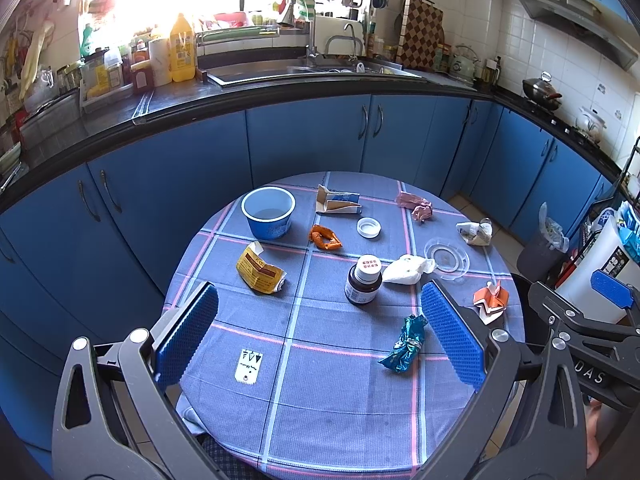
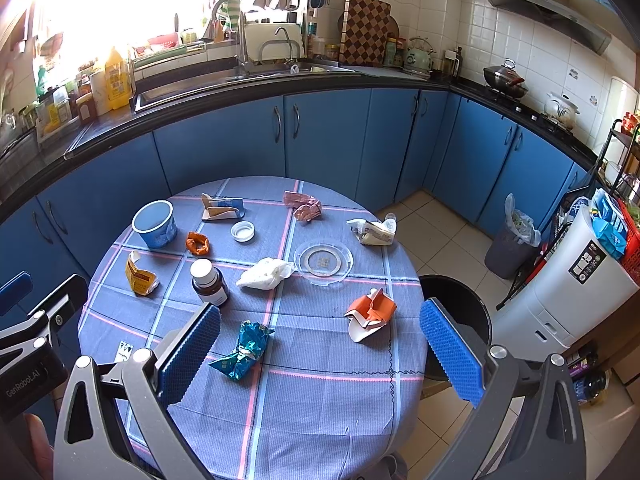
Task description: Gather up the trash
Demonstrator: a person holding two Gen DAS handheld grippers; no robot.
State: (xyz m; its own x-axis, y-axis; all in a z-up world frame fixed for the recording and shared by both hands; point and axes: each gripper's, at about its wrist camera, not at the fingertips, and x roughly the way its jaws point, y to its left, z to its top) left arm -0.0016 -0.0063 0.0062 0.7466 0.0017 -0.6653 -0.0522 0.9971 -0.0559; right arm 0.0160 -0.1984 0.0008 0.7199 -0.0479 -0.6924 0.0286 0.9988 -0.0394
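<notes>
1. Left wrist view first: our left gripper (image 1: 320, 336) is spread wide with nothing between its blue pads, hovering over the near side of the round table (image 1: 328, 432). We'll use the brown medicine bottle (image 1: 363, 284) as our landmark. The trash sits all around it: a teal foil wrapper (image 1: 405, 345) nearer to us and to the right, a white crumpled tissue (image 1: 408, 269) just beside it on the right, a yellow packet (image 1: 260, 272) well off to the left, and a blue paper cup (image 1: 269, 213) beyond it to the left.

2. Handling guess: the foil and tissue look feather-light and squashy, so we'd pinch them across the bunched middle. The bottle looks rigid and probably slick, so we'd grab it low on the body, not the cap.

3. Right wrist view: our right gripper (image 2: 320, 346) is also wide open and empty. From the bottle (image 2: 209, 283), the foil wrapper (image 2: 243, 350) lies nearer to us, an orange folded carton (image 2: 370, 312) is well to the right, and a clear plastic lid (image 2: 323, 261) is to the right past the tissue (image 2: 264, 274). A black bin (image 2: 460, 304) stands just off the table edge, far right of the bottle.

4. The lid lies flat and thin, so we reckon an edge grip or sliding it off the table edge.
</notes>
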